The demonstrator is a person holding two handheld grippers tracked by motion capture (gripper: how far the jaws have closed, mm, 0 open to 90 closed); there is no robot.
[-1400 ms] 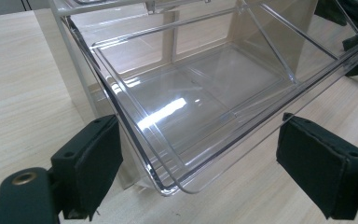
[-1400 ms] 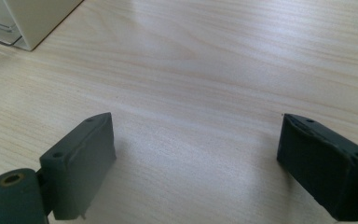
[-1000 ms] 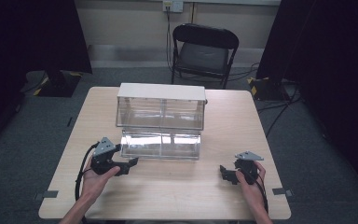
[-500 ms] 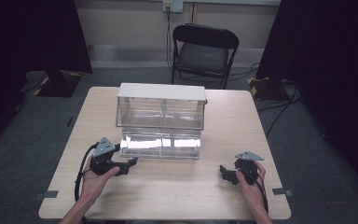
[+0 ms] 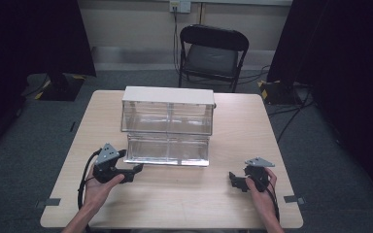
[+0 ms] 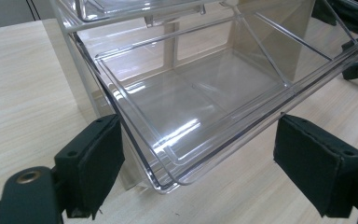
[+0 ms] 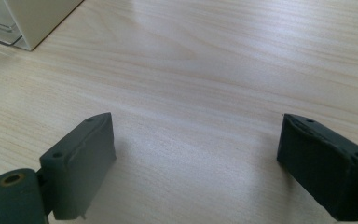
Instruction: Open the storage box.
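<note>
Overall: early in the work on the drawer; no grip is made yet.
Cabinet: a clear two-tier cabinet (image 5: 167, 104) stands mid-table (image 5: 189, 204), nearer the far edge than the near one.
Drawer: the lower drawer (image 5: 167, 149) is pulled out toward the near edge. It is clear plastic and looks empty. The upper tier sits flush in the cabinet.
Left gripper: the left gripper (image 5: 135, 170) lies low on the table between the near-left corner and the drawer, aimed at the drawer's front left corner.
Left fingers: the fingers (image 6: 98, 163) are apart and have just been closing. The drawer's front corner sits between them. One pad is just beside the side wall and the other is clear of the front lip, so neither presses on the plastic.
Right gripper: the right gripper (image 5: 234, 178) rests toward the near-right corner, well apart from the drawer.
Right fingers: the pads (image 7: 81, 158) are spread wide over bare wood, with nothing between them.
Done: the drawer is out of the cabinet and the left gripper is lined up on its corner.
Left: probably to clamp on the corner and then slide the drawer; which way, the pictures do not tell.
Beyond: a folding chair (image 5: 212, 56) stands past the far edge.
</note>
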